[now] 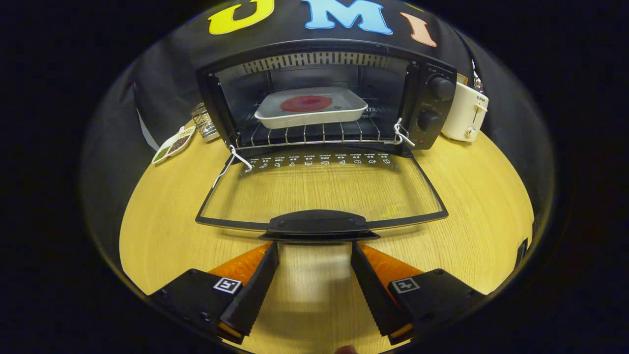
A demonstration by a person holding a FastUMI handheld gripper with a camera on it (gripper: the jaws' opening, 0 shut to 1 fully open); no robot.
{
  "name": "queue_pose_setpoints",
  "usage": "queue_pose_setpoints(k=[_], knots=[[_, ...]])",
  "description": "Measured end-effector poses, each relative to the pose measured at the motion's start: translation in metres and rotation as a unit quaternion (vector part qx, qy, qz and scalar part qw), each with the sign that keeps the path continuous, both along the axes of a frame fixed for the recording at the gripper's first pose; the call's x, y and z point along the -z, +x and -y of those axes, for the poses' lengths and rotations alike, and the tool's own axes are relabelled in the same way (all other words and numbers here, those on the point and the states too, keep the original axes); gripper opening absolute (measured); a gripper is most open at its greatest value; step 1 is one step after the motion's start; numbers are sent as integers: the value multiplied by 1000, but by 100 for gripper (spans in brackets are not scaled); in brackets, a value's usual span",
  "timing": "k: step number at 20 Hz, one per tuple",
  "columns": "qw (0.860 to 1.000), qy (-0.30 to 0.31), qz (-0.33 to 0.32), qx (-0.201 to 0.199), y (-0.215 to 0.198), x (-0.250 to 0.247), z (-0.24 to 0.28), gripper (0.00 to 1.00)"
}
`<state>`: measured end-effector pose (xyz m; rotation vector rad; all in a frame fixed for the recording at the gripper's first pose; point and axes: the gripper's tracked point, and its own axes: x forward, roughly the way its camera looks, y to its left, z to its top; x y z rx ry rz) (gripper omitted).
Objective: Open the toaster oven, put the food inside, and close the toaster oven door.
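My tool [314, 248] is released, its two fingers spread wide with nothing between them but bare worktop [162, 231]. The fingertips [269, 253] sit just on the near side of the door handle [317, 223], close beneath it; I cannot tell whether they touch it.

The toaster oven [319, 98] stands at the far side of the worktop, straight ahead of me. Its glass door [319, 189] is swung fully down and lies flat toward me, with the wood showing through the pane and the black handle on its near edge. A white cord [231, 162] hangs at the left hinge and another [402, 132] at the right hinge.

Inside the oven, a white tray [309, 115] rests on the wire rack [304, 133], and a flat, round, dark red piece of food [306, 103] lies in the middle of the tray. Two black knobs [435, 103] sit one above the other on the oven's right panel.

To the right of the oven, just beside it, stands a white toaster [467, 113]. To the left, at the far edge of the worktop, lie small leaf-shaped dishes [172, 143] and a wire holder [204, 122].
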<state>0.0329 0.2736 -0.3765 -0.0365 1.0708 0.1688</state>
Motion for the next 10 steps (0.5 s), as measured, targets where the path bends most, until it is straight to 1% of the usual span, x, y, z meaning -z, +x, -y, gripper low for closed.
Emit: queue_pose_setpoints(k=[5, 10], knots=[[1000, -8, 27, -3, -1, -8, -4, 95], [998, 4, 58, 4, 5, -38, -6, 95]])
